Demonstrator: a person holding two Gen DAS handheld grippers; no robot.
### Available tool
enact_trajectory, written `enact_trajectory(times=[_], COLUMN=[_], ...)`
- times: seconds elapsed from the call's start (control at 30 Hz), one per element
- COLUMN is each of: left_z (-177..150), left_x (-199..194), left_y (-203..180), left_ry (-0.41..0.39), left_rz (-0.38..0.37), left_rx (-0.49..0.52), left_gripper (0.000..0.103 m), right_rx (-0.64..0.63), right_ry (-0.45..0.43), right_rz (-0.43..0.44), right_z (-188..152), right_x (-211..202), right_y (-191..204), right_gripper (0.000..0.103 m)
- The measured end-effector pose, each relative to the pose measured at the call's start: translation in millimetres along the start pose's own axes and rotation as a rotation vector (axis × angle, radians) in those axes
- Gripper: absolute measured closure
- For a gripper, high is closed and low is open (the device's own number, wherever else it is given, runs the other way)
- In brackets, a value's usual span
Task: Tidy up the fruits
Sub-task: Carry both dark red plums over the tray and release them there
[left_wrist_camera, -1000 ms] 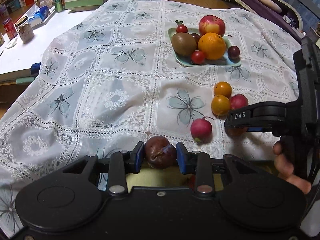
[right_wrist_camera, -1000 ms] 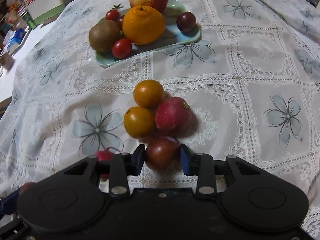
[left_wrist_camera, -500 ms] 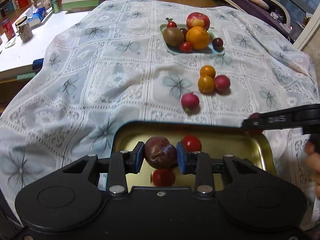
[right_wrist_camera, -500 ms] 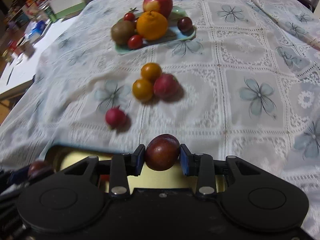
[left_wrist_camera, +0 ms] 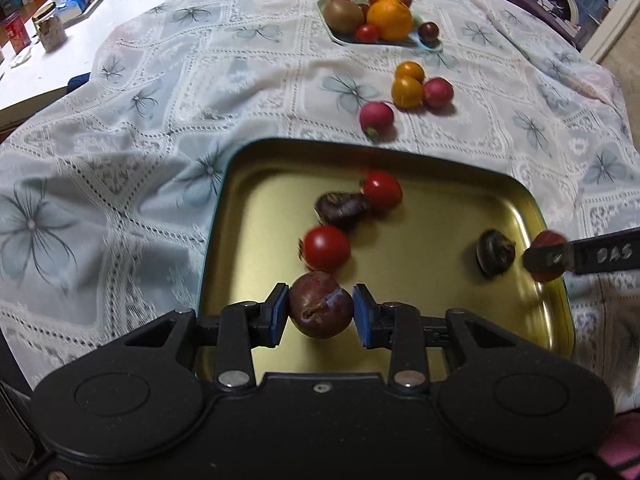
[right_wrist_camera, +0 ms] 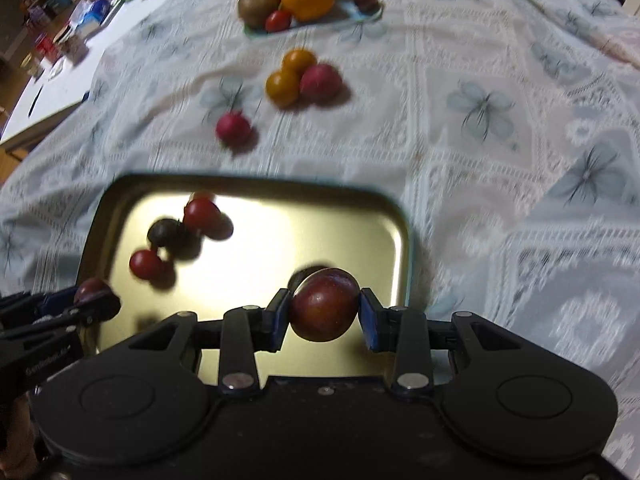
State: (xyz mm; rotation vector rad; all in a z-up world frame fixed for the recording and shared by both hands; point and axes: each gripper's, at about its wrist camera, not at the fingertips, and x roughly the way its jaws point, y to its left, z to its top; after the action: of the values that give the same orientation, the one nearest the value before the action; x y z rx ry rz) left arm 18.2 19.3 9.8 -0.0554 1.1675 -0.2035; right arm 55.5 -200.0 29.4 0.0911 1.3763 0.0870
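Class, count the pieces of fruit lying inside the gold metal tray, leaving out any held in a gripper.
4. In the gold metal tray: one red cherry tomato at the far side, a dark wrinkled fruit touching it, another red tomato nearer, and a second dark fruit by the right rim.

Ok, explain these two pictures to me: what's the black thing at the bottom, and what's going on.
The black thing is a hand-held gripper: a person carries one in each hand, with a camera looking along its two fingers. One picture comes from the left hand-held gripper, the other from the right hand-held gripper. Each is shut on a dark plum: the left plum, the right plum. Both hang over a gold tray that holds two cherry tomatoes and two dark fruits. Farther off on the lace tablecloth lie small loose fruits and a green plate of fruit.
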Motion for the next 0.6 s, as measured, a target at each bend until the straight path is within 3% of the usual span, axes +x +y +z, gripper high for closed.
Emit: enact_trajectory(times=[0.27,0.6], left_z=[-13,-14], left_x=[5,11], left_y=[-4,-4], left_ry=[0.013,0.021], left_rz=[0.016,0.019], left_rx=[-0.002,-0.002], left_gripper=[0.06,0.06], right_rx=[-0.11,-0.138], right_ry=[0.084,0.091], right_rz=[0.035,0.009], right_z=[-26,-28], right_x=[17,24], right_y=[33,39], right_gripper=[0.066,0.066])
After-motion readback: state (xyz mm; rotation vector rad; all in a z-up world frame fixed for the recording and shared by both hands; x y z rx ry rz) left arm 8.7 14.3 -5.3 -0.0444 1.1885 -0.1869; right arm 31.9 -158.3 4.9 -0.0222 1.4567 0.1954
